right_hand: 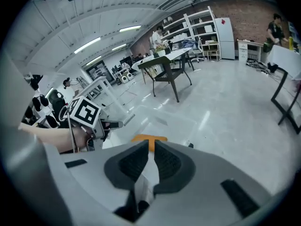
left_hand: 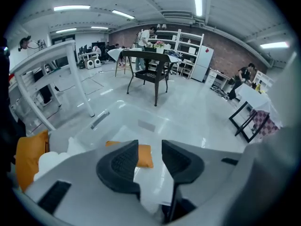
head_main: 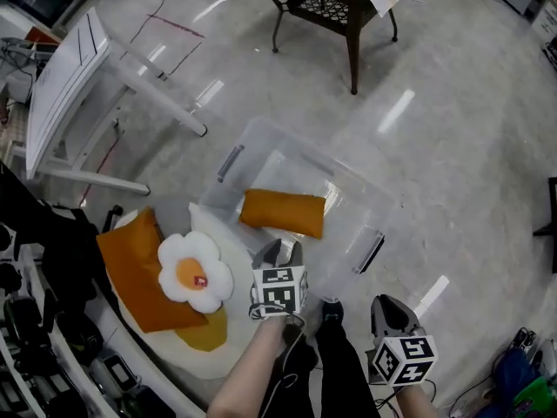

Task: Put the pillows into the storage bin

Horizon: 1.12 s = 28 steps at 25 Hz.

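Note:
A clear plastic storage bin (head_main: 348,177) stands on the floor with one orange pillow (head_main: 283,212) lying inside it. My left gripper (head_main: 278,255) hangs over the bin's near edge, open, with nothing between its jaws; in the left gripper view (left_hand: 150,145) the orange pillow (left_hand: 145,157) shows beyond them. To the left, outside the bin, lie another orange pillow (head_main: 135,273) and a white egg-shaped pillow (head_main: 196,271) on a pale round cushion. My right gripper (head_main: 392,316) is lower right of the bin; its jaws (right_hand: 151,145) stand a narrow slit apart and hold nothing.
A white folding table (head_main: 70,77) lies tipped at upper left. A black metal table (head_main: 339,7) stands beyond the bin. Dark equipment and cables crowd the left and bottom-left edges. The person's legs and shoe (head_main: 335,355) are between the grippers. People stand at distant shelves.

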Motion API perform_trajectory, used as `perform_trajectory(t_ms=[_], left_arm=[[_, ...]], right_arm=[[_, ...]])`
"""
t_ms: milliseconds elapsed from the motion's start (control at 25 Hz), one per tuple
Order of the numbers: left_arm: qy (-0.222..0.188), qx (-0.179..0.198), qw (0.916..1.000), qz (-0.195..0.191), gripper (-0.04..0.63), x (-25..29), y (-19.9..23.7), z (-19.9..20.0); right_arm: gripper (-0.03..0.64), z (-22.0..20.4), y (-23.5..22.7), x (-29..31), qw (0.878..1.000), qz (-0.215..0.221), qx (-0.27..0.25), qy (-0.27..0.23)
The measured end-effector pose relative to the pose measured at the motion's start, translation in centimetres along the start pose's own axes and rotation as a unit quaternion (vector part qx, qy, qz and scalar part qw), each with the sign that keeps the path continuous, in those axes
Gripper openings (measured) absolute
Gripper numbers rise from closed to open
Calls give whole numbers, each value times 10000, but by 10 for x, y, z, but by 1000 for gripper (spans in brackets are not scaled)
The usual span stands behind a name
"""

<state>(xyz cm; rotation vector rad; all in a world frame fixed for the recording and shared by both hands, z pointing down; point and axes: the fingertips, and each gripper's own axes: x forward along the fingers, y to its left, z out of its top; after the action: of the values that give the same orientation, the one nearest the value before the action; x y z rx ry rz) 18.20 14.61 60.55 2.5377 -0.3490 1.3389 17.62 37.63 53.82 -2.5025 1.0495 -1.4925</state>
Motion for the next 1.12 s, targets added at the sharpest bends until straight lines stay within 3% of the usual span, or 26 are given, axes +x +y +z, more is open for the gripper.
perform_trajectory(t_ms=[80,240,480,680,880,1120], left_arm=[[21,-134,9997,224,161,-9,21,-15],[-66,-836,9937,740,167,-38,75,-40],[-118,-1729,9772,1229,169,-66,151,-89],[141,-2284,9584,1706,173,-80,219,-146],[384,-2622,9460,1865,176,-79,272,-193],[569,-2884,9395,1758,183,-56,290,-236]], right_arm=[[38,5,12,9,9997,170,-195,42],[38,15,43,23,9969,490,-600,133],[38,6,92,54,9886,820,-1156,502],[37,-7,154,90,9767,1165,-1572,883],[38,-21,219,133,9639,1483,-1904,1129],[37,-52,260,166,9504,1722,-2166,1420]])
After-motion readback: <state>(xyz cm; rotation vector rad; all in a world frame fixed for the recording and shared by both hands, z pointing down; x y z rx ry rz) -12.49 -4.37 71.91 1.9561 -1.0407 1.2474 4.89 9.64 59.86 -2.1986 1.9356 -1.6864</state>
